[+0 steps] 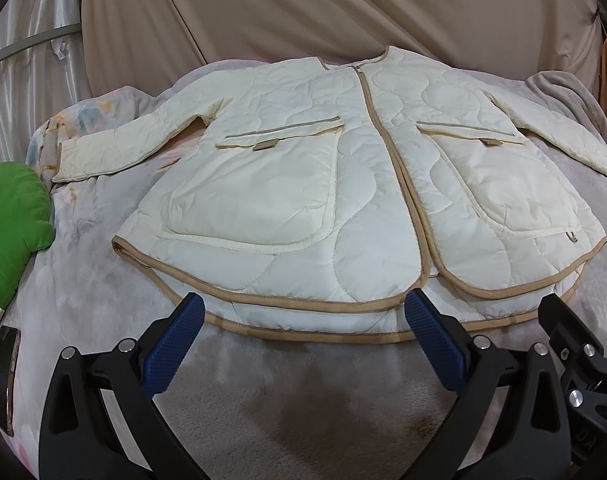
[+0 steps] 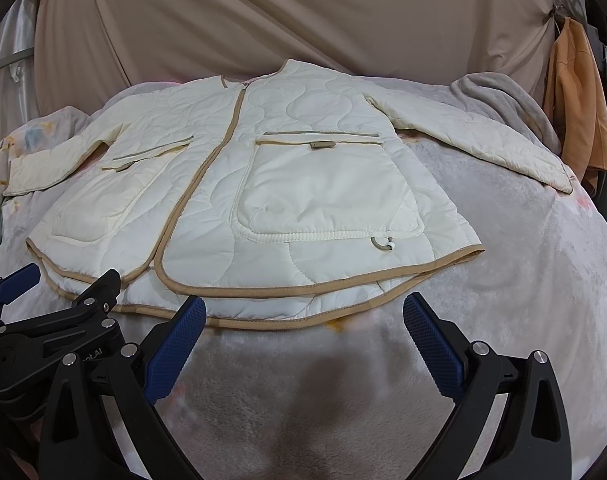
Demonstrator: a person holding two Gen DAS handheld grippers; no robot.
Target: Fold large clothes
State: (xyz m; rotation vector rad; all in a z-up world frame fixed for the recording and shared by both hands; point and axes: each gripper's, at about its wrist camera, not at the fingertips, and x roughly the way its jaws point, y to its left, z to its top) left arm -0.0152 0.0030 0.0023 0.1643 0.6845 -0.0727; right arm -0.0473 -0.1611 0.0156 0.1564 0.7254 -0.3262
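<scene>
Your cream quilted jacket (image 1: 323, 184) lies flat, front up, across the blanket-covered bed (image 1: 287, 392). Your left gripper (image 1: 303, 312) and right gripper (image 2: 303, 314) hover at its near hem, jaws apart, empty. Pocket contents: cannot tell.

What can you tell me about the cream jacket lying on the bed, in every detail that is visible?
The cream jacket looks quilted and padded, with tan binding along hem, front opening and collarless neck. It lies flat, front up, hem toward the cameras, both sleeves spread outward. The zipper looks closed near the neck, while the lower front parts slightly. Two large patch pockets sit on the front; a small cord loop hangs by one pocket. It rests on a grey plush blanket. No fingers touch it.
</scene>
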